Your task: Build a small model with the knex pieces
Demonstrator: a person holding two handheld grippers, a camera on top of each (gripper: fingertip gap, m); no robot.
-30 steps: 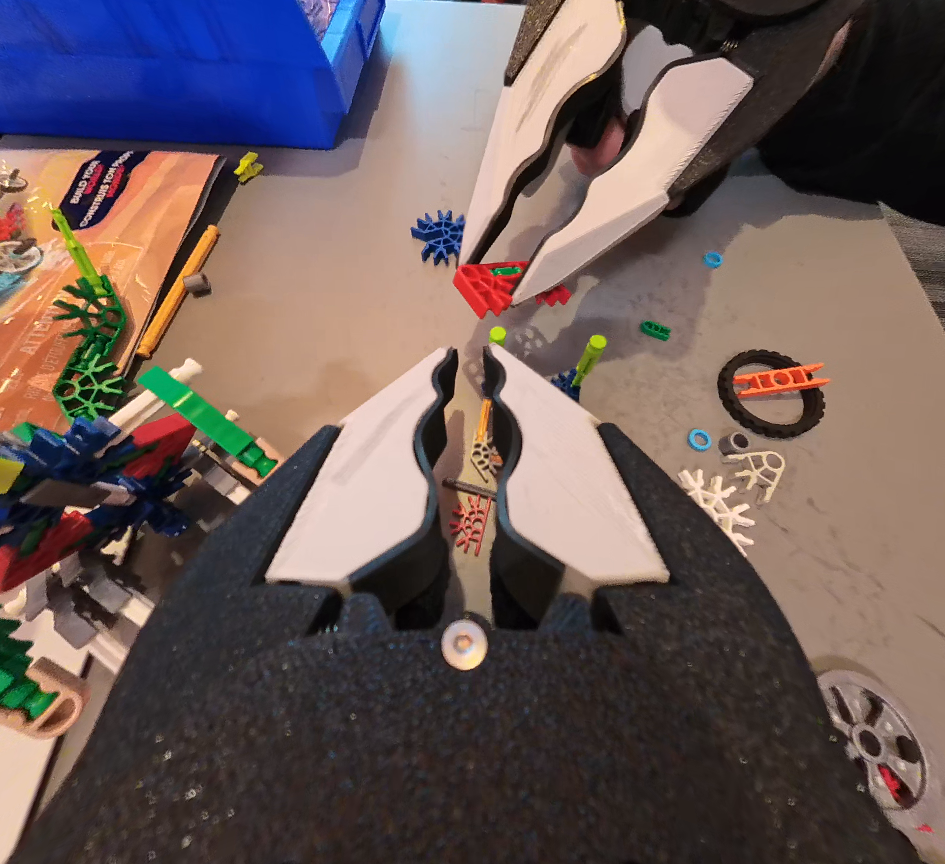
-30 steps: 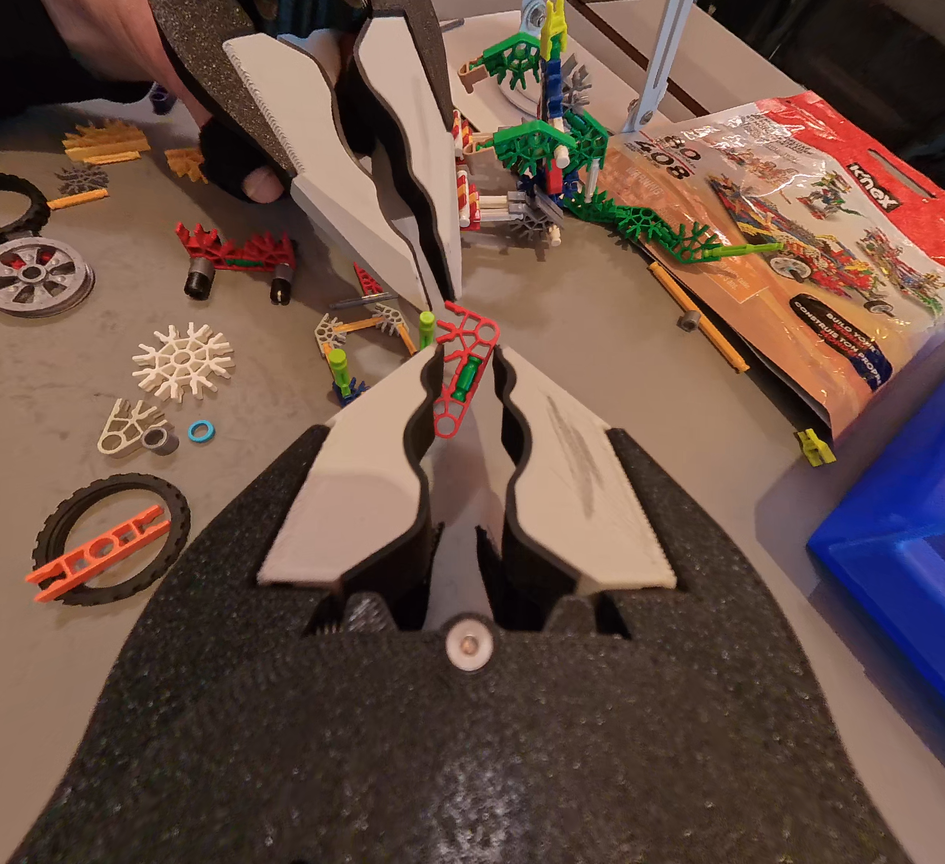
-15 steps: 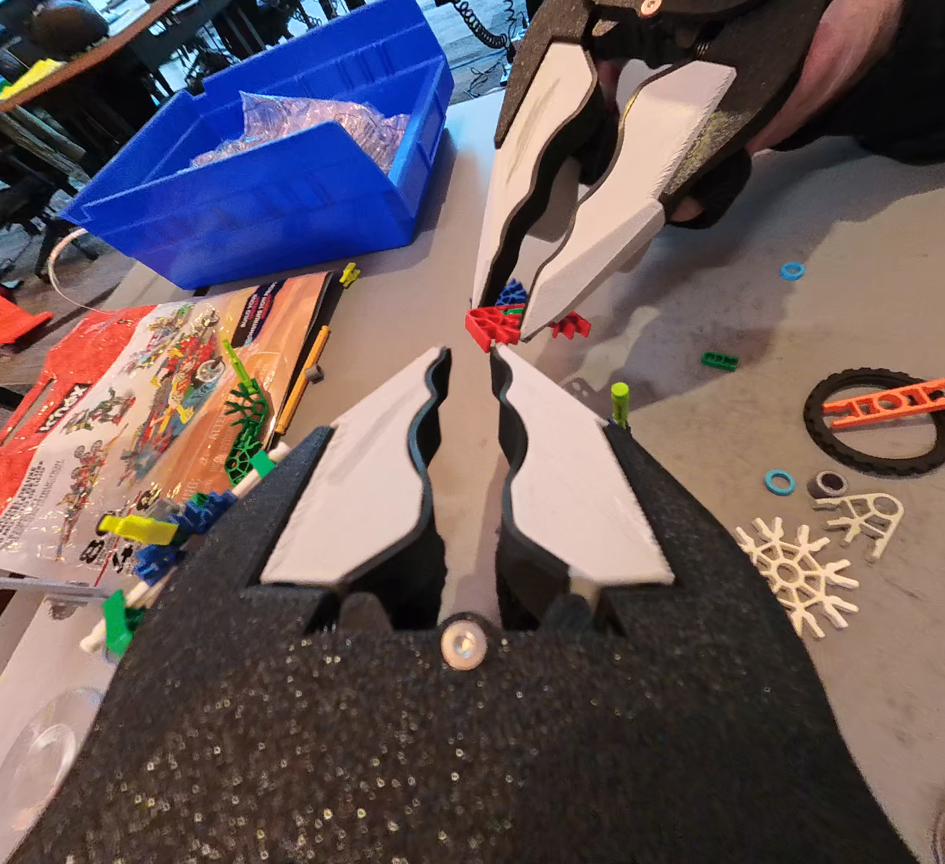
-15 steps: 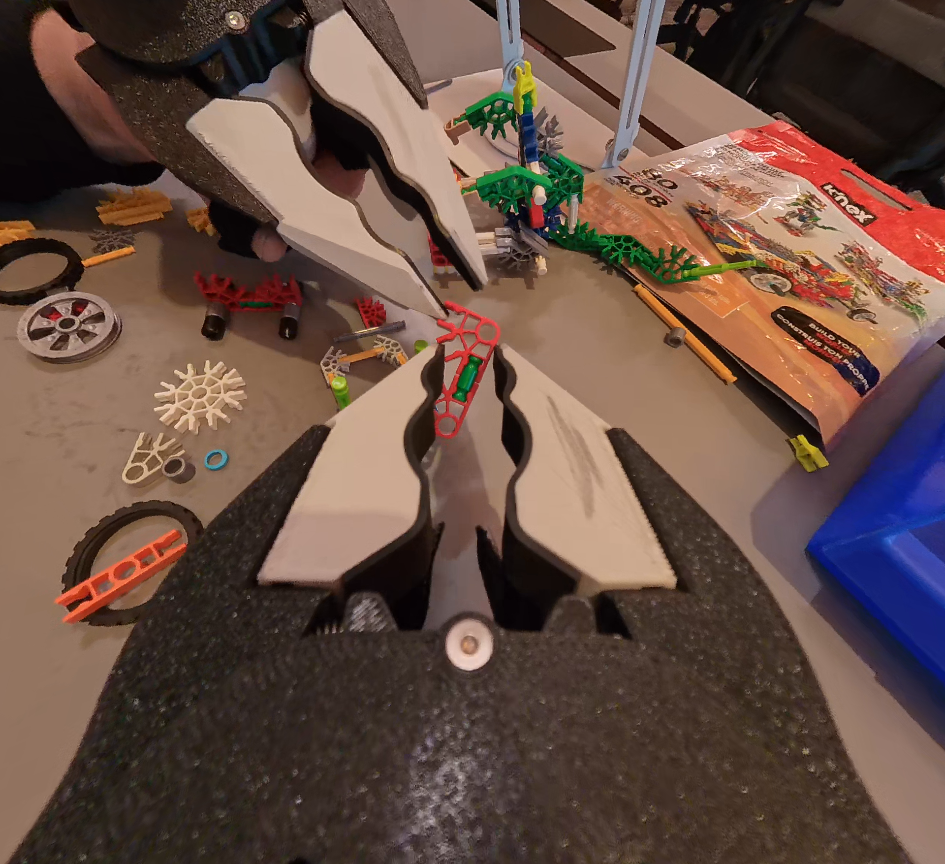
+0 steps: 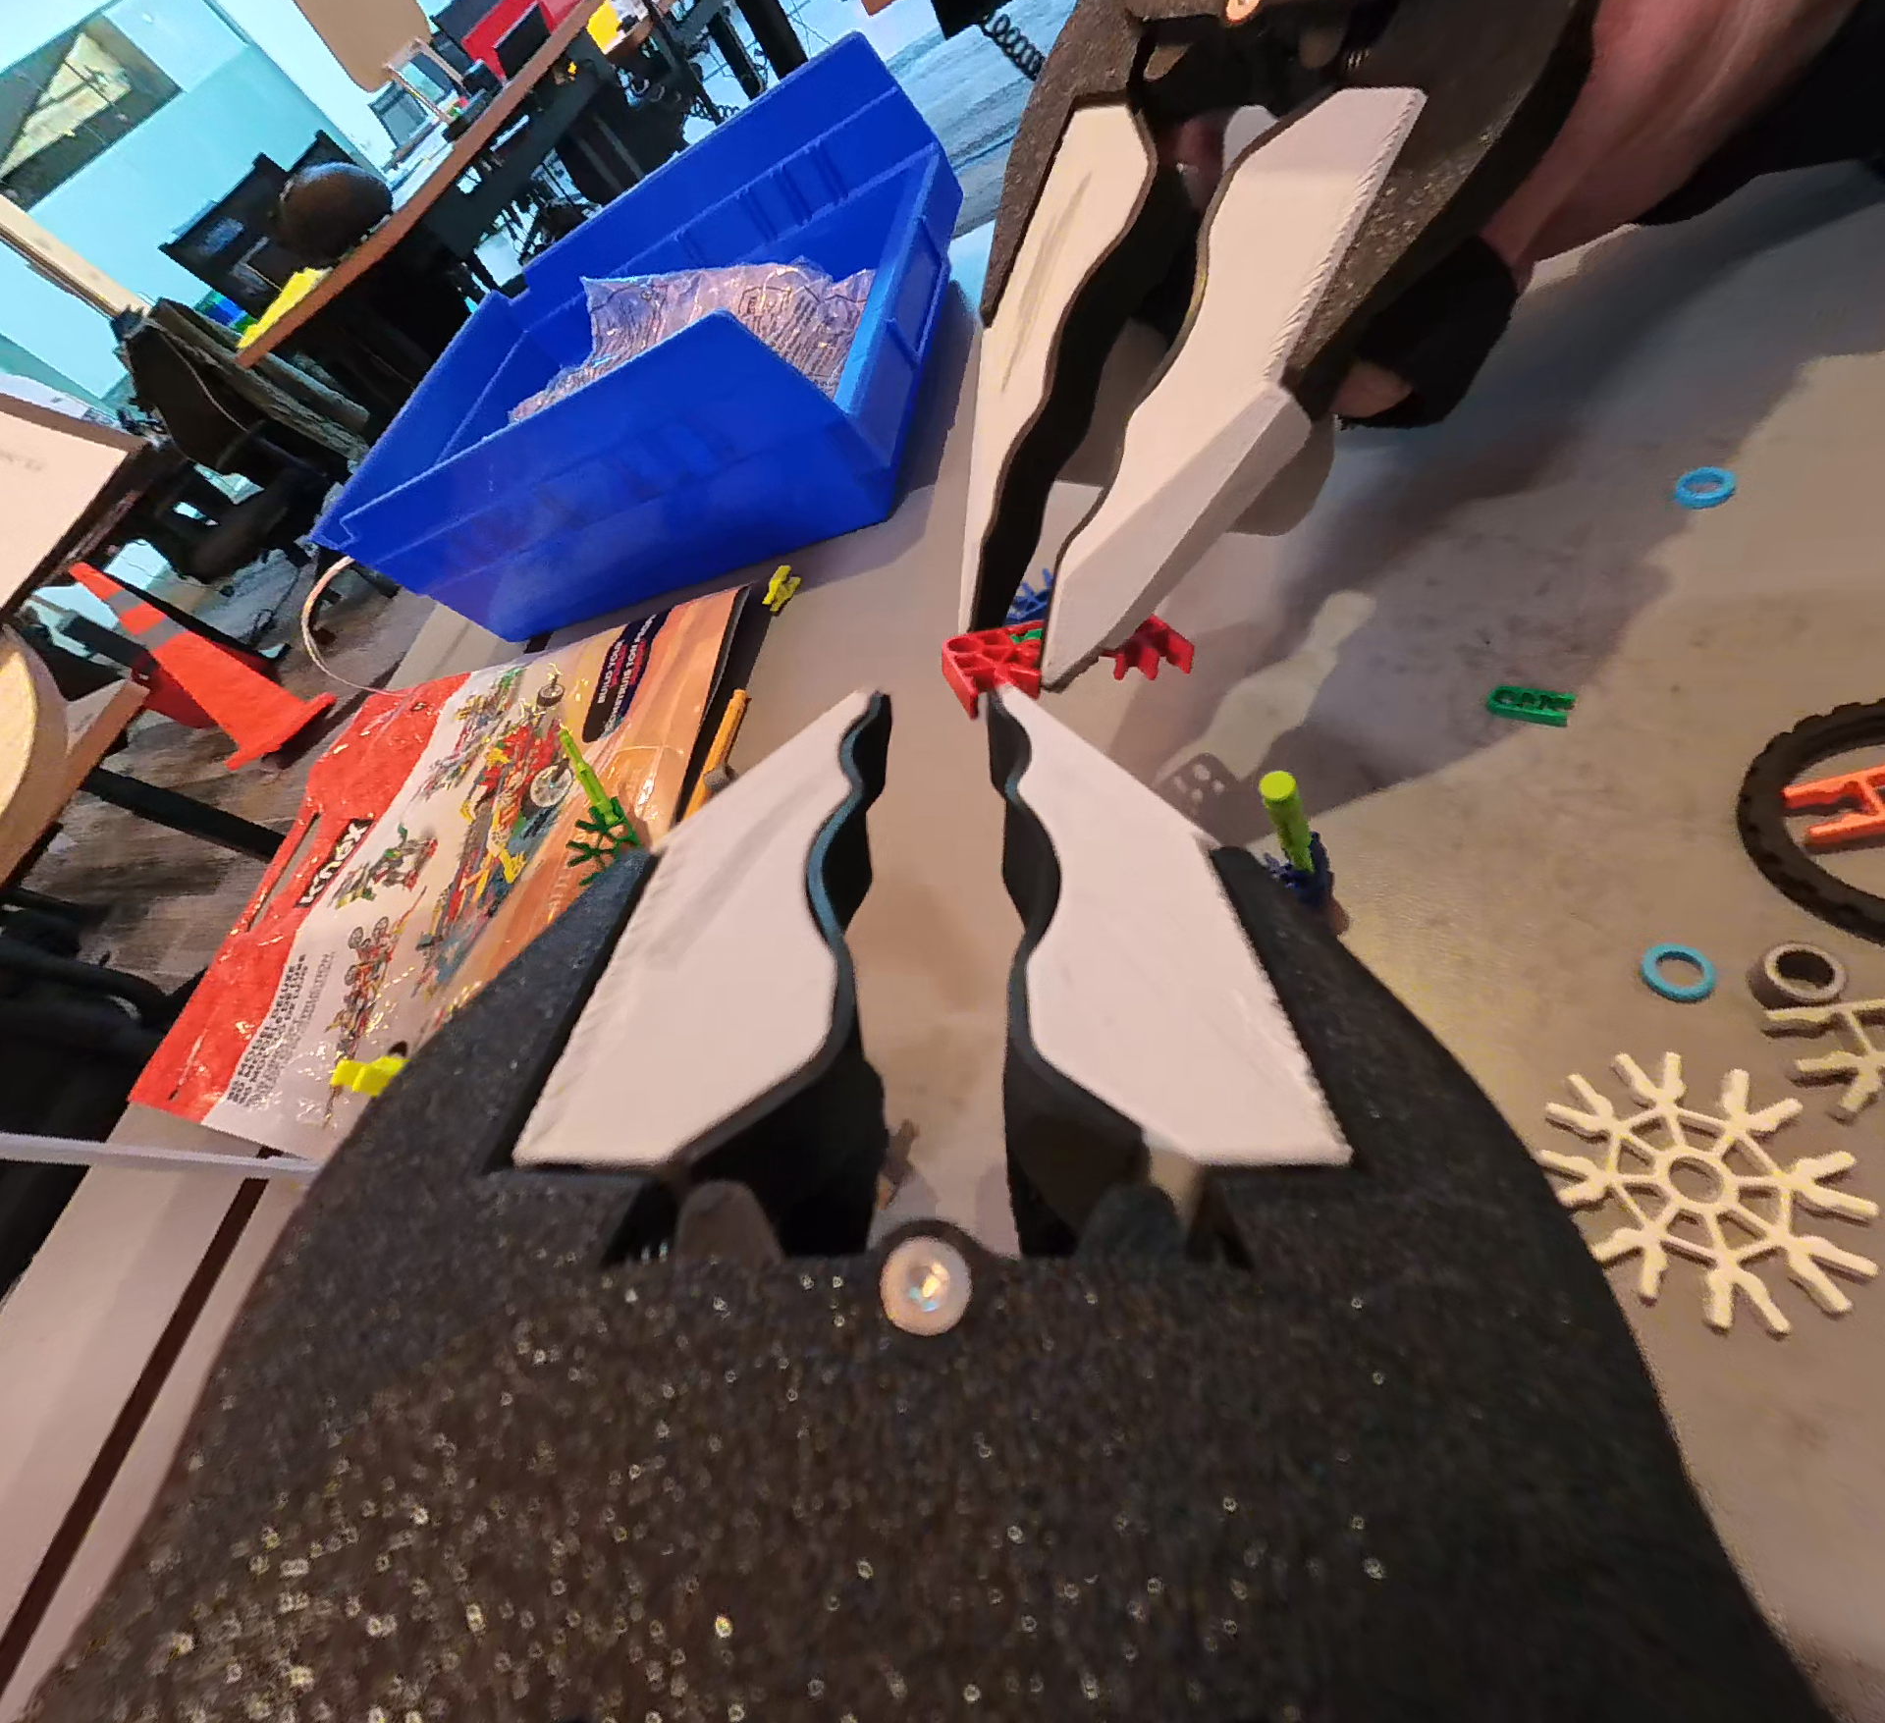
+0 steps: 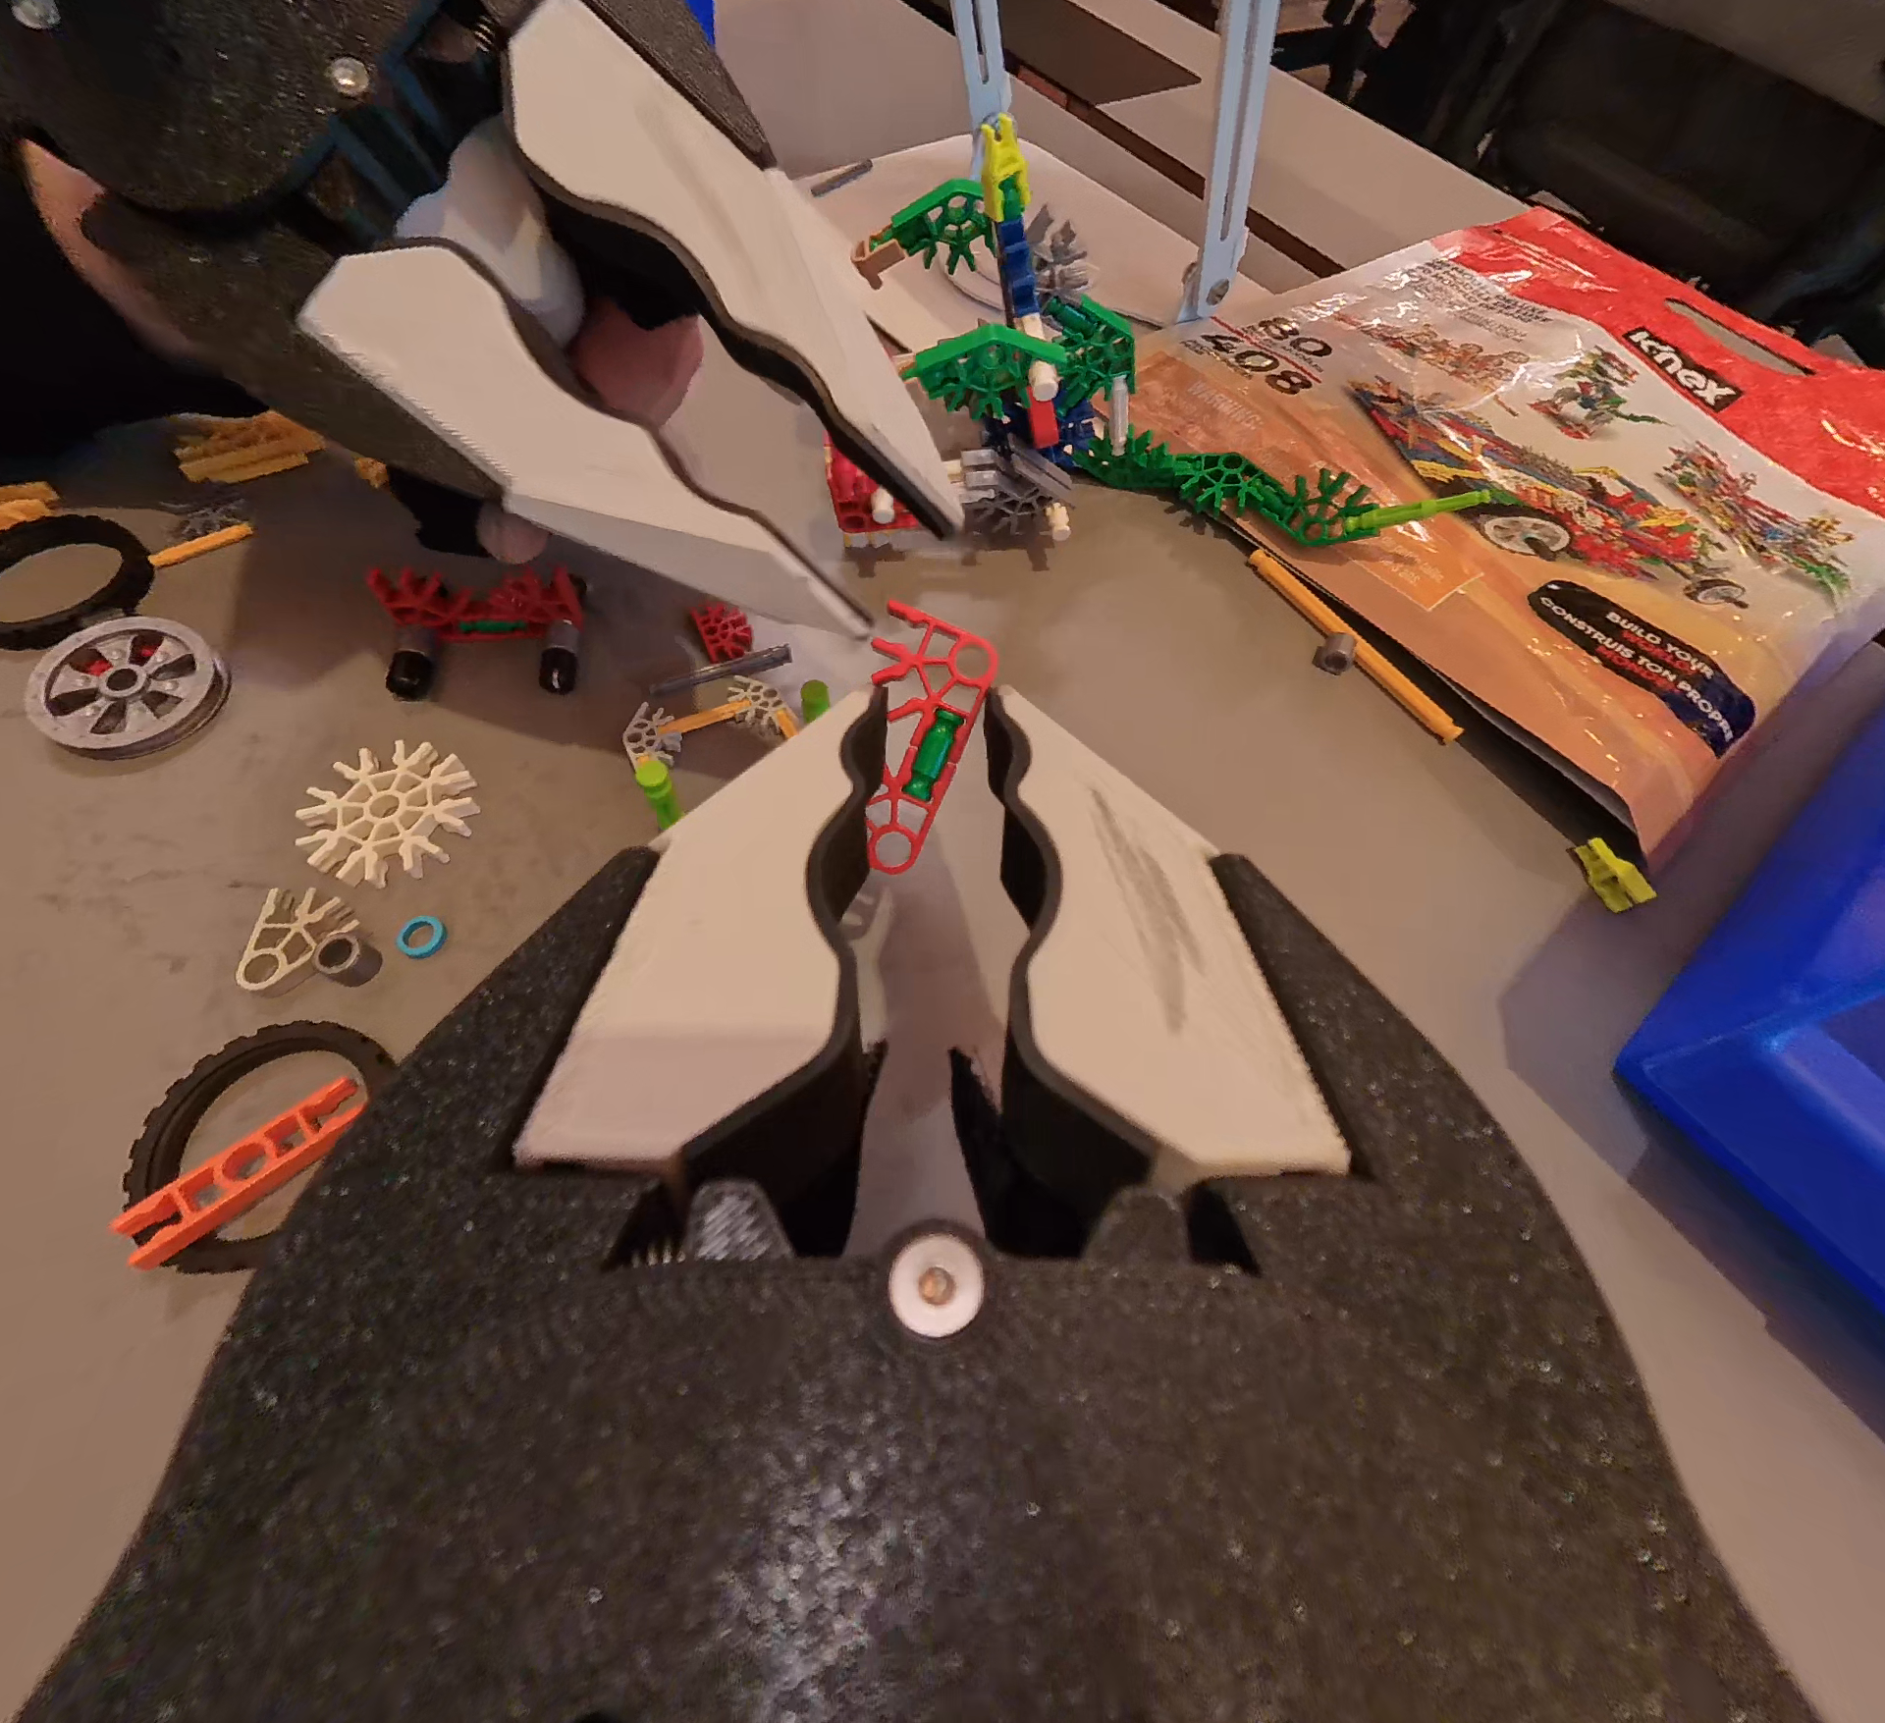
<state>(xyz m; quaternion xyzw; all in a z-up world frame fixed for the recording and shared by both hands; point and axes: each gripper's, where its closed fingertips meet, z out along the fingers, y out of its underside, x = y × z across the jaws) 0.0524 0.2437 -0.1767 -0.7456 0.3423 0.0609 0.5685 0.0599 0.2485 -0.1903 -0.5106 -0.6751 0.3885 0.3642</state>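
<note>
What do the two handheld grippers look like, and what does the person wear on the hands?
Both the left gripper and the right gripper have a black, grainy, speckled body, two pale grey pointed fingers with wavy black inner edges, and a silver screw at the centre. The hand wears a black fingerless glove.

The left black foam gripper (image 5: 933, 705) with white fingers fills the lower frame, its jaws apart and empty. The right gripper (image 6: 933, 705) is clamped, tips nearly meeting the left one.
</note>
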